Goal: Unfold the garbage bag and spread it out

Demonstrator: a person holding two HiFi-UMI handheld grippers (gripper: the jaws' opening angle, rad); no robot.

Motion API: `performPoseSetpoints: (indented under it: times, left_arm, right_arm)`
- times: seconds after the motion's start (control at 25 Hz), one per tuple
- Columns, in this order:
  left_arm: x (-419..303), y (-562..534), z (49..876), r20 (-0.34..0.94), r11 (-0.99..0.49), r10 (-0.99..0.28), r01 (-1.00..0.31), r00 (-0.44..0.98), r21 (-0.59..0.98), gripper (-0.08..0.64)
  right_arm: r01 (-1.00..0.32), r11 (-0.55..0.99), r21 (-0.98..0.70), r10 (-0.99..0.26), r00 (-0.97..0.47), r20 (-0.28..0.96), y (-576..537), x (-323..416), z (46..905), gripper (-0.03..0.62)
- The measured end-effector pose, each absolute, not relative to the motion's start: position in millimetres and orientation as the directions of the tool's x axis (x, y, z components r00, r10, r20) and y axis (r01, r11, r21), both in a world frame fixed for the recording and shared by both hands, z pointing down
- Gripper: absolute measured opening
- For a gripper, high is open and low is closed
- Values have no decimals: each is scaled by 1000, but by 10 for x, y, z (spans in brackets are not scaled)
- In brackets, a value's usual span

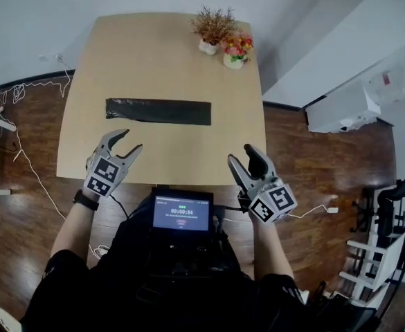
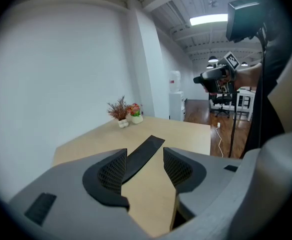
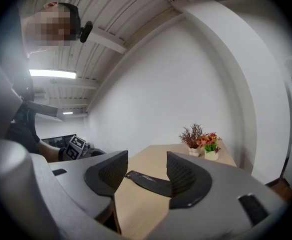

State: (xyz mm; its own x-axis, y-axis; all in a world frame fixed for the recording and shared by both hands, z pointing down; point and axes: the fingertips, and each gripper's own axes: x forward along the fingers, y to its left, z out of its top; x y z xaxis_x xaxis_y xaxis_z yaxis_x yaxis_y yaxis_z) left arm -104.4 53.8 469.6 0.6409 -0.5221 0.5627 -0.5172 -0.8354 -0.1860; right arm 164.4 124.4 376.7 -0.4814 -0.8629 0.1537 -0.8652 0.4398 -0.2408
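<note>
Hand-held grippers (image 1: 129, 140) (image 1: 241, 154) two, garbage bag (image 1: 158, 111) one

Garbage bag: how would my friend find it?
Find the light wooden table. In its middle lies the garbage bag, folded into a long flat strip. It is the only black thing there; the flower pots stand at the far corner.

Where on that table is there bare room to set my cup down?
The table is bare at its far left, behind the folded garbage bag. A free strip also lies between the bag and the near edge, where the left hand-held gripper and right hand-held gripper hover open. The far right corner is crowded with two flower pots.
</note>
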Motion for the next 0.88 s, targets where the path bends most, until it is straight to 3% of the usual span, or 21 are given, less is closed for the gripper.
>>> performPoseSetpoints:
  times: [0.52, 0.88]
  left_arm:
    - [-800, -582, 5593, 675, -930, -323, -353, 663, -99, 225]
    - [-611, -740, 6285, 775, -975, -167, -221, 610, -36, 189]
  right_arm:
    - [-909, 339, -241, -895, -391, 216, -105, 1512, 3920, 245]
    - [-905, 355, -235, -856, -416, 308, -475, 1309, 4324, 245]
